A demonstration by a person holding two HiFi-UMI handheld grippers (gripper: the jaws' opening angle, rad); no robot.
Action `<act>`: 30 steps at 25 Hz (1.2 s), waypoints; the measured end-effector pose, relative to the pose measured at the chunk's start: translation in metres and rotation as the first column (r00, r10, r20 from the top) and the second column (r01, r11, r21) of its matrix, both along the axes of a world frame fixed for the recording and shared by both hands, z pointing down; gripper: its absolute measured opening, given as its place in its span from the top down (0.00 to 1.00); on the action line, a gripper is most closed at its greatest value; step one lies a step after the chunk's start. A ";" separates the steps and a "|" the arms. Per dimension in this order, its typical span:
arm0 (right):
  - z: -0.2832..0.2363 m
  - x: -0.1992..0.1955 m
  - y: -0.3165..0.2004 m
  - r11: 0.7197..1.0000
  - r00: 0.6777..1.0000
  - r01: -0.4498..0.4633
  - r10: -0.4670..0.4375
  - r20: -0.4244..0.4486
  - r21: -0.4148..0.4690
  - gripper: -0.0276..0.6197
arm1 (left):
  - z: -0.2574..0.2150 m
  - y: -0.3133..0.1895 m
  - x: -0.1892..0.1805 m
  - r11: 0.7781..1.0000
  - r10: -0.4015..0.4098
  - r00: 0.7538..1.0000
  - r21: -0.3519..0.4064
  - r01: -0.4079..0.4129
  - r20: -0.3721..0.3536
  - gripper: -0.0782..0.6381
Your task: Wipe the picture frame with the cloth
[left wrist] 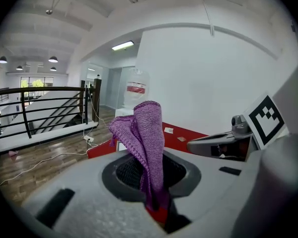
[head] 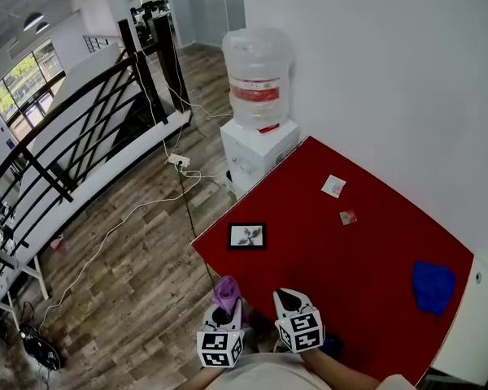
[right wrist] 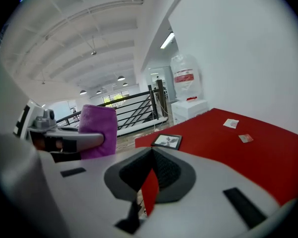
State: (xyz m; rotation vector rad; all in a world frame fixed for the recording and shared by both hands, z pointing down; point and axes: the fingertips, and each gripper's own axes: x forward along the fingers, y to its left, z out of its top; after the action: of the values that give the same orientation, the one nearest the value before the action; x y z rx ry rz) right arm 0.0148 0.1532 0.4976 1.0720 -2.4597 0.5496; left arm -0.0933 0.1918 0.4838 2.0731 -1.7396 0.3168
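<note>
A small dark-bordered picture frame (head: 246,236) lies flat near the left corner of the red bench (head: 374,250), well ahead of both grippers. It is likely light, stiff and breakable at the glass, and may slide when wiped, so it is best steadied by its border. The left gripper (left wrist: 149,170) pinches a soft, floppy purple cloth (left wrist: 146,133) in its jaws. The right gripper (right wrist: 151,158) has its jaws pressed together, holding nothing.

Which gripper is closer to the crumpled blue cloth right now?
Right. The right gripper sits at the red table's near edge, with the blue cloth off to its right; the left gripper, holding a purple cloth, is farther left.
</note>
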 end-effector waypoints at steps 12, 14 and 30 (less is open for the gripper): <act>-0.008 -0.053 -0.071 0.990 0.990 -0.140 0.140 -0.029 0.028 0.95 | -0.003 -0.087 -0.061 0.990 0.144 0.990 -0.002 -0.144 -0.004 0.81; -0.007 -0.056 -0.074 0.989 0.988 -0.147 0.148 -0.039 0.022 0.95 | 0.000 -0.092 -0.063 0.988 0.155 0.988 -0.012 -0.155 -0.011 0.81; -0.003 -0.049 -0.116 0.994 0.993 -0.111 0.111 -0.051 0.011 0.95 | 0.006 -0.126 -0.056 0.990 0.134 0.991 -0.041 -0.135 -0.007 0.81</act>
State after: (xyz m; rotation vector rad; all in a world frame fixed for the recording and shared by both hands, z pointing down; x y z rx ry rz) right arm -0.0337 0.0372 0.4950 1.2164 -2.3710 0.5396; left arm -0.1492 0.0657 0.4894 2.1641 -1.5807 0.3853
